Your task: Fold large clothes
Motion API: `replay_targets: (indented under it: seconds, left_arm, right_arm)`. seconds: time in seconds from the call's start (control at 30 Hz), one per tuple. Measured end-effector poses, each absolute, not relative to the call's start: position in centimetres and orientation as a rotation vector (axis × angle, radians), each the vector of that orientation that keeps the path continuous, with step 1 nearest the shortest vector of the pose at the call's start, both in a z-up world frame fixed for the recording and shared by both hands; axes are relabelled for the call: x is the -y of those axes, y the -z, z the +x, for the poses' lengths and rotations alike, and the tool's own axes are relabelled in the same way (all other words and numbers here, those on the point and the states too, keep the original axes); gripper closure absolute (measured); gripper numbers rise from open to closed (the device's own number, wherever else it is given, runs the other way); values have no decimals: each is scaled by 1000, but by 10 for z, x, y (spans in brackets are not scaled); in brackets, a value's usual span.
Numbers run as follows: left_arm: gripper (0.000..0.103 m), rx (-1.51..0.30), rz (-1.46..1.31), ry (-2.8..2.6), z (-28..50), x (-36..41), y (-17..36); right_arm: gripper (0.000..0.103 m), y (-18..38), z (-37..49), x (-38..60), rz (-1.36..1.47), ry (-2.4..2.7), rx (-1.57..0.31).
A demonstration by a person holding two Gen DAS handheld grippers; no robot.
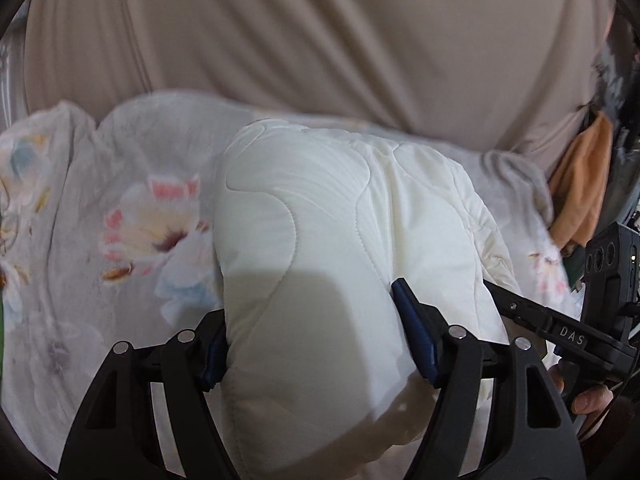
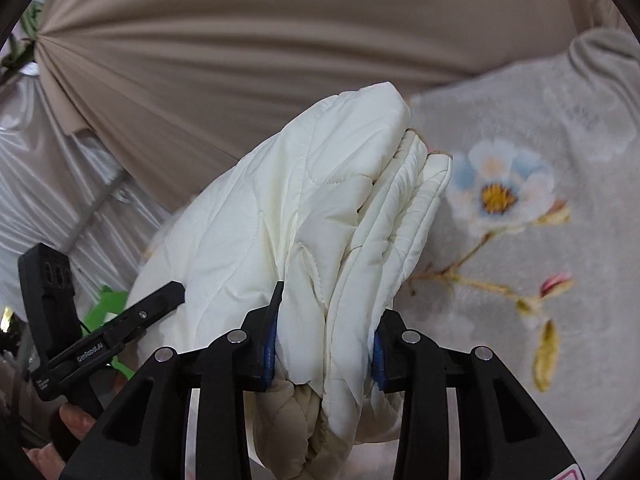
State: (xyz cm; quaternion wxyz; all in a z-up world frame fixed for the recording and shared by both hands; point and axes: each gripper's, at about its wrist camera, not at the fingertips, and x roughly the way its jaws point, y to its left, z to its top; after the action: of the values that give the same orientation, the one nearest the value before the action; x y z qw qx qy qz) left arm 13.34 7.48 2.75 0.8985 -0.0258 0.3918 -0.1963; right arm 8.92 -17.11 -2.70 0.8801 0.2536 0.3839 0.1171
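Note:
A cream quilted jacket [image 1: 320, 216] is bunched into a thick fold and held above a floral sheet [image 1: 132, 216]. My left gripper [image 1: 312, 332] is shut on one end of the jacket's fold. My right gripper [image 2: 326, 320] is shut on the other end, where several layered edges of the jacket [image 2: 320, 208] stack together. The right gripper's body [image 1: 560, 332] shows at the right of the left wrist view. The left gripper's body [image 2: 100, 332] shows at the lower left of the right wrist view. Both fingertips are partly buried in the padding.
The grey floral sheet [image 2: 520, 200] covers the bed under the jacket. A beige pleated curtain [image 1: 320, 32] hangs close behind it. An orange cloth [image 1: 580, 200] hangs at the right. Something green [image 2: 108, 300] lies at the lower left.

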Motion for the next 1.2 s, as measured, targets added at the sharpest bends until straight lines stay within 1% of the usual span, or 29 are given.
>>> replay_targets:
  seconds: [0.07,0.1,0.17,0.27,0.37,0.4,0.43,0.47,0.5,0.57,0.6,0.63,0.7,0.83,0.9,1.03,1.07,1.1,1.2]
  left_arm:
    - [32,-892,-69,382,149,-84,12]
    - [27,-920,-88,375,152,-92,31]
    - [23,-928,-104,381,147,-104,48]
    - [20,-934,-88,384,135,-116,45]
    - [20,-905,-18,328,116,-123,30]
    - [20,-903,4,312,110,-123,24]
    - [20,-902,18,302,104,-124,18]
    - [20,-897,25,297,96,-123,12]
    - [20,-896,26,300,90,-122,8]
    - [20,-905,21,303,83,-117,8]
    - [20,-920,27,300,83,-114,12]
    - [21,-939,38,292,85,-110,19]
    - [21,-996,77,265,93,-102,39]
    - [20,-1024,113,251,99,-94,62]
    - [20,-1008,138,243,95,-91,63]
    - [20,-1016,116,234,87,-96,55]
    - [20,-1011,112,228,85,-98,51]
    - [20,-1003,111,221,80,-98,47]
    - [14,-973,111,199,65,-97,38]
  right_arm:
    - [63,65,101,164,559,-212,-890]
    - [61,83,103,163,580,-194,-925]
    - [52,97,95,165,627,-180,-935]
    - [47,85,74,172,650,-148,-930]
    - [46,48,49,168,537,-59,-904]
    - [48,38,43,164,499,-43,-897]
    - [59,27,36,157,452,-37,-890]
    - [74,19,32,148,413,-45,-893]
    - [81,14,29,140,384,-56,-896]
    - [98,14,28,119,307,-88,-921]
    - [101,18,30,111,269,-87,-932]
    - [103,27,32,102,212,-74,-952]
    - [103,50,41,96,154,-45,-1001]
    - [103,91,52,98,145,-11,-1074]
    - [103,91,53,98,159,5,-1075]
    - [103,63,33,95,199,33,-1021]
    - [97,56,25,94,205,42,-1007]
    - [95,50,14,92,208,57,-995]
    - [86,43,-9,87,214,93,-984]
